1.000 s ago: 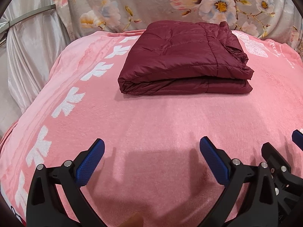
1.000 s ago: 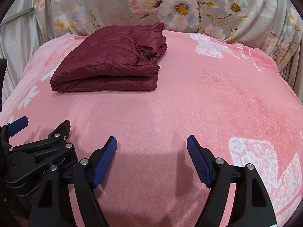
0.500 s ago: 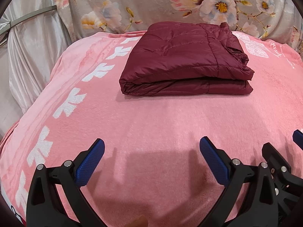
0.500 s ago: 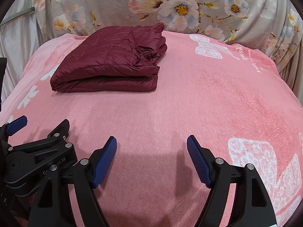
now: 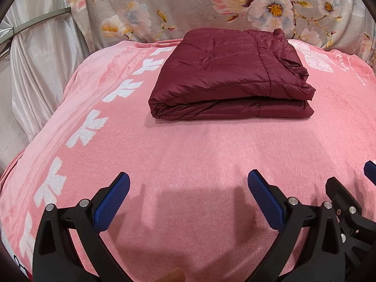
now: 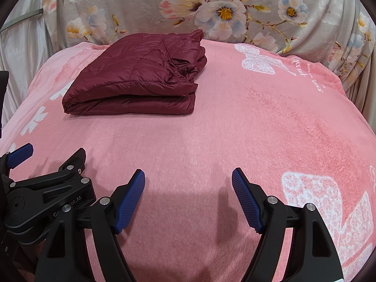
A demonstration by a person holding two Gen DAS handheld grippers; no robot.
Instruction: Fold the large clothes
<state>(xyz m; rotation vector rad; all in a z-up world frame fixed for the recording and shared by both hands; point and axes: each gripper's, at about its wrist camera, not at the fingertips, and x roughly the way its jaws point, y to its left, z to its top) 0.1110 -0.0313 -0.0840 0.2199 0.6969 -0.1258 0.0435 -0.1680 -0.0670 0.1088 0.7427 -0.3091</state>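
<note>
A dark red quilted jacket (image 5: 225, 75) lies folded into a neat rectangle on the pink blanket (image 5: 188, 155), toward the far side; it also shows in the right wrist view (image 6: 138, 80) at the far left. My left gripper (image 5: 189, 181) is open and empty, low over the blanket well short of the jacket. My right gripper (image 6: 188, 176) is open and empty too, beside the left one. The left gripper's body (image 6: 44, 188) shows at the lower left of the right wrist view.
The pink blanket (image 6: 258, 122) has white flower prints along its left edge (image 5: 87, 129) and lower right (image 6: 312, 199). A grey floral cloth (image 6: 211, 11) hangs behind the bed. A pale satin curtain (image 5: 35, 65) hangs at the left.
Both grippers have stayed open and nearly still. The left wrist view has shifted very slightly, and the jacket has not moved.
</note>
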